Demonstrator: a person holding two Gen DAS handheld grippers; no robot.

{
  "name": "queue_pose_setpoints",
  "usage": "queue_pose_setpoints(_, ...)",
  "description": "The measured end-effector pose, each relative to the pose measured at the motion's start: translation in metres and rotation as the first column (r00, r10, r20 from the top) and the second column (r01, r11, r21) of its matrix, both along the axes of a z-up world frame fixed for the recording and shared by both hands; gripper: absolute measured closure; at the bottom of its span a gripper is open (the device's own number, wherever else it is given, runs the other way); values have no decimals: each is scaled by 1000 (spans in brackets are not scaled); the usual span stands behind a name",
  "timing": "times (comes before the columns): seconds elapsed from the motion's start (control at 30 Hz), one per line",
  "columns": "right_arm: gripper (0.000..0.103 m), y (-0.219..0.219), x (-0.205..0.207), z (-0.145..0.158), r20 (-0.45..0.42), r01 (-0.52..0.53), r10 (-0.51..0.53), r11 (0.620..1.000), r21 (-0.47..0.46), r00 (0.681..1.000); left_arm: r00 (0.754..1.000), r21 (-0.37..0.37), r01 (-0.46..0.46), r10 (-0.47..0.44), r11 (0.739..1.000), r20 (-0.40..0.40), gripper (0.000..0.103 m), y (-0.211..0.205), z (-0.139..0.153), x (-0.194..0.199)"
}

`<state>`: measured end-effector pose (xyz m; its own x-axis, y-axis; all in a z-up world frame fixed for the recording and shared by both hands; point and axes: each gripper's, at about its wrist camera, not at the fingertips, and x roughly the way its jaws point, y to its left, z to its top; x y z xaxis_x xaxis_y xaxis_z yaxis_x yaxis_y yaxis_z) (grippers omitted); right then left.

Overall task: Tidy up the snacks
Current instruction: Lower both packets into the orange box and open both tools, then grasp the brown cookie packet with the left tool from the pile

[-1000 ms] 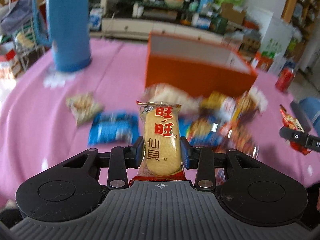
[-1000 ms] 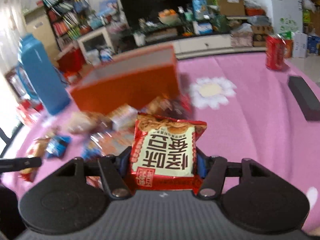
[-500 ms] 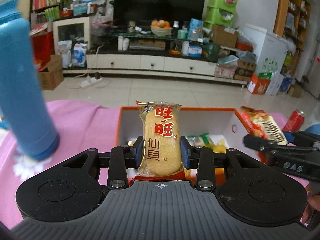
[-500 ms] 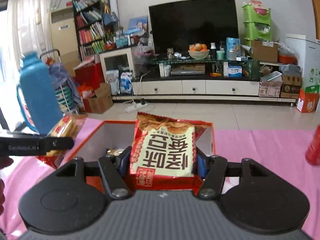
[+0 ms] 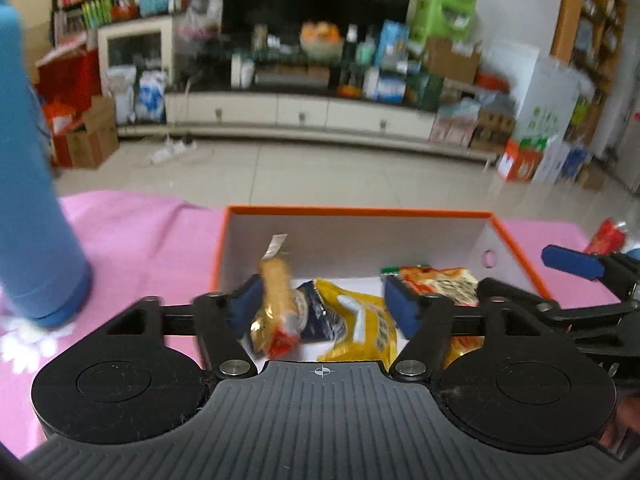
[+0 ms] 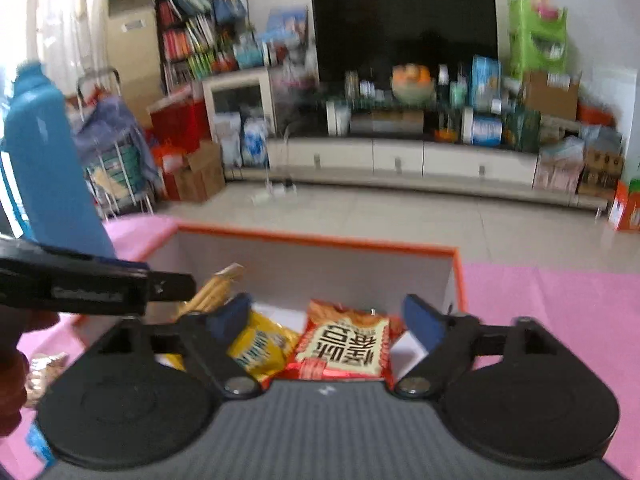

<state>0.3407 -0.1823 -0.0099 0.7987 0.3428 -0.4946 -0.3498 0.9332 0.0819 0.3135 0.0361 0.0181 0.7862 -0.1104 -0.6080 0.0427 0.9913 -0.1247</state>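
Both grippers have just opened over the orange box (image 5: 516,236): left gripper (image 5: 320,308) lets the rice cracker (image 5: 276,292) tumble in, right gripper (image 6: 326,316) lets the red packet (image 6: 344,344) drop inside, jaws apart, empty, so two more snacks are stored.

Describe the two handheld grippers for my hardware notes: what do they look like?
Both match. The left gripper has a ribbed dark-grey body with a small crosshair mark, two round black discs, black linkage arms on silver pivot pins, and blue pads on its fingers. The right gripper is built the same. Pale lettering runs along one black finger, too blurred to read. No cables or sleeves show.
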Motion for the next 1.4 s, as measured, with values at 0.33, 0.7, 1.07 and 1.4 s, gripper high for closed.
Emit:
queue_pose_setpoints(0.33,9,-38,-157,-8,-29,26,-28,999,-47,999,991,12,13,-11,1000,-134,44,4,-27,-170)
queue_pose_setpoints(0.7,9,-98,-205,-51,-155,235,-220,968,87,963,956,-42,1,-13,999,-292,44,-45,-75,-229)
queue_pose_setpoints(1.07,9,-117,-200,-54,-178,248,-220,956,154,959,948,-4,-7,5,1000,-319,56,-67,-96,-179)
queue_pose_setpoints(1.4,9,-102,-194,-59,-205,202,-176,973,112,963,952,58,36,-16,998,-305,57,-12,-92,-192)
